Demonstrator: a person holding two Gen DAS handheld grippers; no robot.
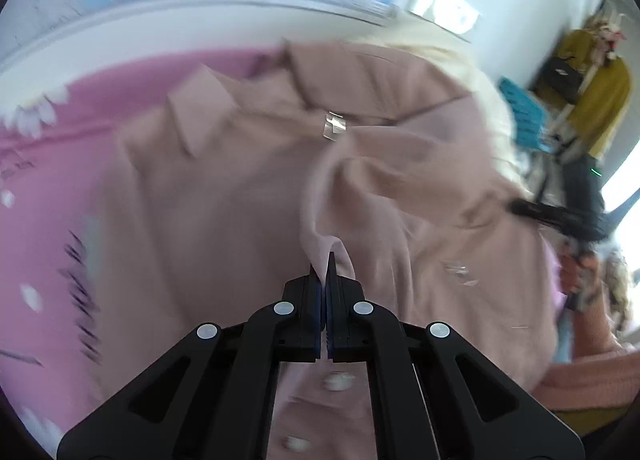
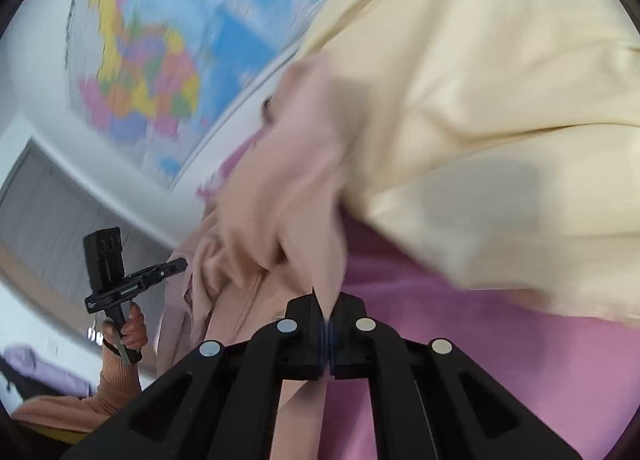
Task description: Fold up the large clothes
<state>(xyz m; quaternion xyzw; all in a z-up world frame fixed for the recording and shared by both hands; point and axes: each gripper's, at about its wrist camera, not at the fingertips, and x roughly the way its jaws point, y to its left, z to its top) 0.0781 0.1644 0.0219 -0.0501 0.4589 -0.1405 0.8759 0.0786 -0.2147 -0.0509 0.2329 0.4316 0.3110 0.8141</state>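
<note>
A large dusty-pink collared garment [image 1: 248, 179] lies rumpled on a pink sheet [image 1: 48, 163]. My left gripper [image 1: 325, 264] is shut on a raised fold of this garment, and the cloth peaks up between its pads. In the right wrist view, my right gripper [image 2: 326, 306] is shut on another edge of the same garment [image 2: 272, 199], which hangs in lifted folds. The left gripper [image 2: 180, 264] shows there at the far left, held by a hand [image 2: 134, 330]. The right gripper [image 1: 520, 207] is a dark blur at the garment's right side.
A cream garment [image 2: 480, 99] lies over the pink sheet [image 2: 500, 372] right behind the pink one. A coloured map [image 2: 152, 71] hangs on the wall behind. Clothes on a rack [image 1: 592, 99] stand at the far right. A person's orange sleeve [image 1: 592, 376] is close by.
</note>
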